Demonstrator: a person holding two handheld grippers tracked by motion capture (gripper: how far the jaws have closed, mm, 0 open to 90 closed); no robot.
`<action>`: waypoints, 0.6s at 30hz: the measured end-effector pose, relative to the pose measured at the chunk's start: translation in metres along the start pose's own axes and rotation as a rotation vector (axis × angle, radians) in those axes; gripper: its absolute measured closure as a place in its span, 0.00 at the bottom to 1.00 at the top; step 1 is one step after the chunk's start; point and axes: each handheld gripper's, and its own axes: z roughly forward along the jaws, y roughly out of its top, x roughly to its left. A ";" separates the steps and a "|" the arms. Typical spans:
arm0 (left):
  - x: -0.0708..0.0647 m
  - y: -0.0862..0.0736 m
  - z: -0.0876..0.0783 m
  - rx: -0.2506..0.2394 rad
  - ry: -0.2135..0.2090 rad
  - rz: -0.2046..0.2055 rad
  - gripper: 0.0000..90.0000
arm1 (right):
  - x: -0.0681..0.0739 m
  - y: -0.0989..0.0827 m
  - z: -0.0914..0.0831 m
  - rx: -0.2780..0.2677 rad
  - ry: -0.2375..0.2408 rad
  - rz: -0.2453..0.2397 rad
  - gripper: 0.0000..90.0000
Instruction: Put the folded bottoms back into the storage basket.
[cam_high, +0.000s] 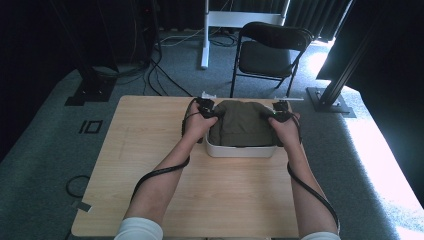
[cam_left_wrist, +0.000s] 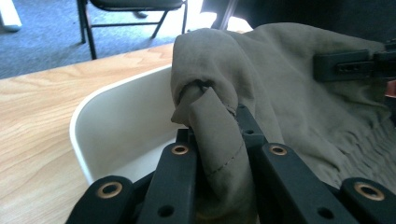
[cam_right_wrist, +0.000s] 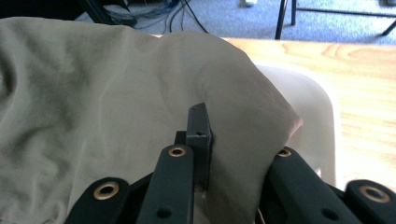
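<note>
Your left tool (cam_left_wrist: 212, 140) is clenched on a bunched fold of the olive cloth (cam_left_wrist: 299, 93); the fabric is pinched betw. the pads and wraps up over one finger. Your right tool (cam_right_wrist: 219, 140) is likewise clamped on the cloth's other side, w/ fabric draped over one jaw so just one black finger (cam_right_wrist: 198, 126) pokes out.

From the high view, both tools (cam_high: 206, 107) (cam_high: 280, 109) grip opposite ends of the folded cloth (cam_high: 241, 122), which sits mounded in the white tub (cam_high: 240, 150), top well above the rim. Holding both ends like that prob. keeps the fold from falling apart as it's settled into the tub; a one-sided grip would let it slump.

Tub's on the far half of the wooden bench (cam_high: 150, 190), roughly centred. Tub wall is just beside your left tool in the left gripper view (cam_left_wrist: 121, 126).

Pose: both forearms reach fwd from the near edge, converging slightly; wrists roughly level, hands (cam_high: 197, 125) (cam_high: 286, 131) flanking the tub, cables trailing back along the arms. A black chair (cam_high: 270, 50) stands beyond the bench, on the carpet.
</note>
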 end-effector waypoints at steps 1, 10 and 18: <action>0.001 -0.001 0.002 0.004 0.001 -0.006 0.92 | 0.000 0.000 0.000 0.000 0.000 0.000 0.88; 0.003 -0.008 0.019 0.064 0.032 0.004 0.92 | -0.004 -0.009 0.021 0.059 -0.036 0.014 0.88; 0.002 -0.015 0.031 0.119 0.073 0.036 0.90 | -0.002 -0.009 0.027 0.126 -0.072 0.008 0.84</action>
